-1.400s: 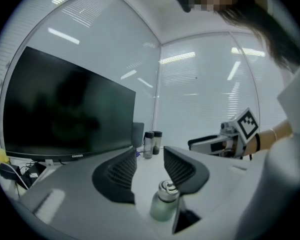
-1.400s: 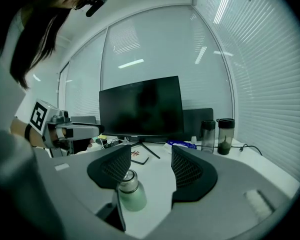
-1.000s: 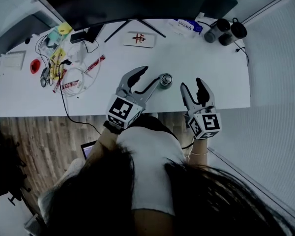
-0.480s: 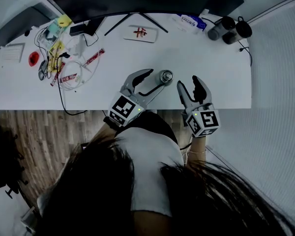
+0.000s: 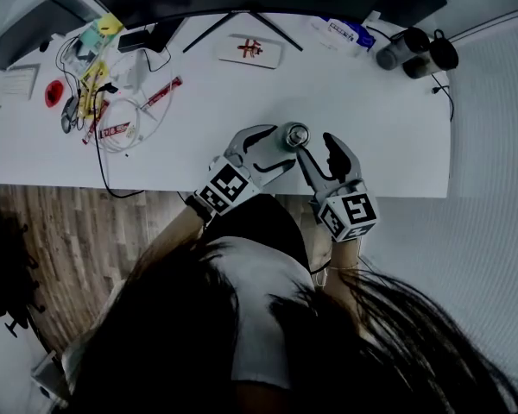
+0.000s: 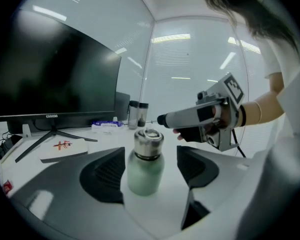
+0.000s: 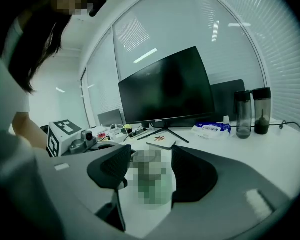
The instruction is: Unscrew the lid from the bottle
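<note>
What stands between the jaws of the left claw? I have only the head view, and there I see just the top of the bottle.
Observer: In the left gripper view the bottle stands upright between the jaws of the left claw. They have just been opening, and both pads are clear of it.
Operator: Is the lid still on?
Observer: Yes. The silver lid sits on the pale green body, and no gap shows.
Operator: And the right claw?
Observer: In the right gripper view the jaws of the right claw stand apart, and the bottle shows between them.
</note>
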Available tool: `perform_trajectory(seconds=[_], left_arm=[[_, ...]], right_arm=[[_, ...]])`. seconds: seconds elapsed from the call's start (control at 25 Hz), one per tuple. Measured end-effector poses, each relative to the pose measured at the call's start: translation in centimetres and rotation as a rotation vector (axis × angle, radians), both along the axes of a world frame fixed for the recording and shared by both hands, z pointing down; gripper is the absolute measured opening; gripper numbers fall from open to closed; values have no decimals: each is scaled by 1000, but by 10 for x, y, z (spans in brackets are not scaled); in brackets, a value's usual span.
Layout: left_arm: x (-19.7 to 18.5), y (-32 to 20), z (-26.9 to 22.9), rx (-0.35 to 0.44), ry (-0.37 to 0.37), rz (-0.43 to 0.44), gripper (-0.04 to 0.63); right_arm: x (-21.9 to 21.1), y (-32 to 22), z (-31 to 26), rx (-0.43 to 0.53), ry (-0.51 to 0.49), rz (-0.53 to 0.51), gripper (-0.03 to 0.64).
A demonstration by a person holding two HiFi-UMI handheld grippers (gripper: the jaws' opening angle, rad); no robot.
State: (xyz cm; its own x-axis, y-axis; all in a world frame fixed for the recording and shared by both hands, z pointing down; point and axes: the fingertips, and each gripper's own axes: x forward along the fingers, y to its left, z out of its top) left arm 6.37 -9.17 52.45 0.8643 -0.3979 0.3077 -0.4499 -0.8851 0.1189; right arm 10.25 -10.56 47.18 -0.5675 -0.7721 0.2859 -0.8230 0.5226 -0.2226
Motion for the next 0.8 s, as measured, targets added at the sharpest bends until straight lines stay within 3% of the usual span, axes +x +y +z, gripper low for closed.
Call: perform_trajectory(seconds=[0.36,0.8], left_arm=[[13,-7,36,-7,-41,23,357],[19,-18,45,-11,-22,-2,356]], right_arm=[[-22,-10,22,-6,-3,-122,255],[-34,-15,32,12,-4,-227,255]])
